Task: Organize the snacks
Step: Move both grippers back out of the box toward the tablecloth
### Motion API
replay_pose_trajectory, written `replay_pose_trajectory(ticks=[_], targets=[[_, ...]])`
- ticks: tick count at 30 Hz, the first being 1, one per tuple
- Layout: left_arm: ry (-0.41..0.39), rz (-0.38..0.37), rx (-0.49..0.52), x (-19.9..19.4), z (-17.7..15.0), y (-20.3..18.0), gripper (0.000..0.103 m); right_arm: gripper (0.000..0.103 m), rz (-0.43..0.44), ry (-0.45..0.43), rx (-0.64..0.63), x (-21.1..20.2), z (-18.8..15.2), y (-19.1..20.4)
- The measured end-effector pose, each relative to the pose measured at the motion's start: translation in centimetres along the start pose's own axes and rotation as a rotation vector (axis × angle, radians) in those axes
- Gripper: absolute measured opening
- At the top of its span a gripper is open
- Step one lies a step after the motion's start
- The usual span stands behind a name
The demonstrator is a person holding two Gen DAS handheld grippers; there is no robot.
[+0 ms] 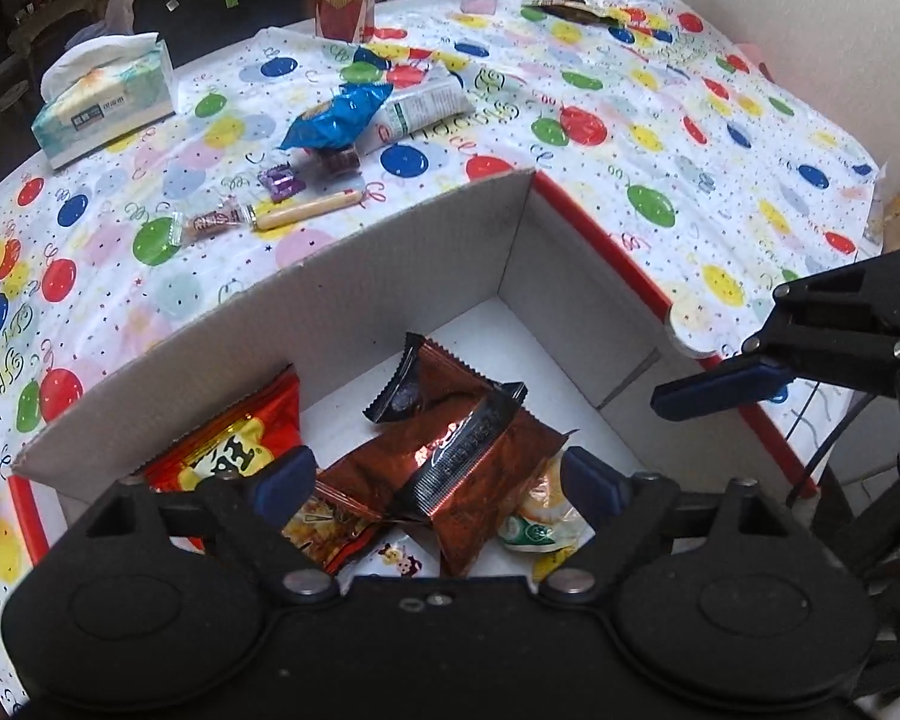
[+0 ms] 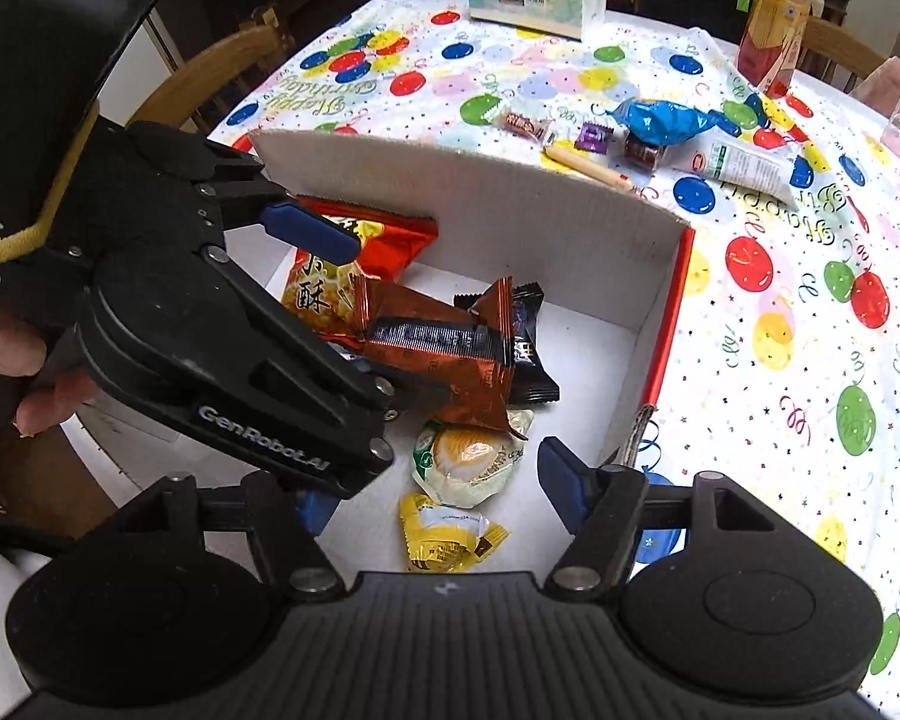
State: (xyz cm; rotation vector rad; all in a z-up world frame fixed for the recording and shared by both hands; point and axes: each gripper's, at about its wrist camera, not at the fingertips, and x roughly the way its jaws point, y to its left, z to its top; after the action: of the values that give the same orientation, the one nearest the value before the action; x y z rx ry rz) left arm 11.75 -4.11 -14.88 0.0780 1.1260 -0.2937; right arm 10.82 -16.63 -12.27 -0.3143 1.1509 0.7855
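white corrugated cardboard box [image 1: 390, 276] with a red outer rim, open on a balloon-print tablecloth [image 1: 660, 120] reading "happy birthday". inside: a copper-brown foil snack packet [image 1: 468, 450] on top of the pile, long axis running from the box's middle toward the near wall, over a black packet [image 2: 531, 372]; a red packet [image 1: 234, 444] leans on the left wall; a pale green wrapped pastry [image 2: 465, 462] and a yellow sachet [image 2: 444, 534] lie nearer.

left gripper [image 1: 435, 474] low over the pile, jaws spread, empty; body marked "genrobot.ai". right gripper [image 2: 444, 495] at the near edge, jaws spread, empty.

beyond the box, well apart: blue packet [image 1: 336, 114], white tube [image 1: 426, 105], sausage stick [image 1: 309, 210], purple candy [image 1: 281, 181], tissue box [image 1: 105, 102].
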Motion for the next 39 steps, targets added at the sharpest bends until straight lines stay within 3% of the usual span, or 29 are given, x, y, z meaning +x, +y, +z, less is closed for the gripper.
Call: replay_pose_trajectory(ticks=[9,21,31,39], targets=[[-0.08,-0.003,-0.006,-3.1,0.6,0.2,0.093,0.072,-0.001,-0.053,0.009,-2.8,0.2,-0.4],[-0.175,0.056,0.005,-5.9,2.6,0.7,0.103,0.081,-0.031,-0.133,0.07,-6.4,2.0,-3.5],[-0.209,0.093,0.001,-5.8,7.4,1.9,0.103,0.081,-0.102,-0.165,0.064,-7.3,6.0,-9.0],[-0.201,0.126,-0.007,-3.1,12.7,3.4,0.103,0.081,-0.113,-0.143,0.016,-5.4,9.3,-13.7]])
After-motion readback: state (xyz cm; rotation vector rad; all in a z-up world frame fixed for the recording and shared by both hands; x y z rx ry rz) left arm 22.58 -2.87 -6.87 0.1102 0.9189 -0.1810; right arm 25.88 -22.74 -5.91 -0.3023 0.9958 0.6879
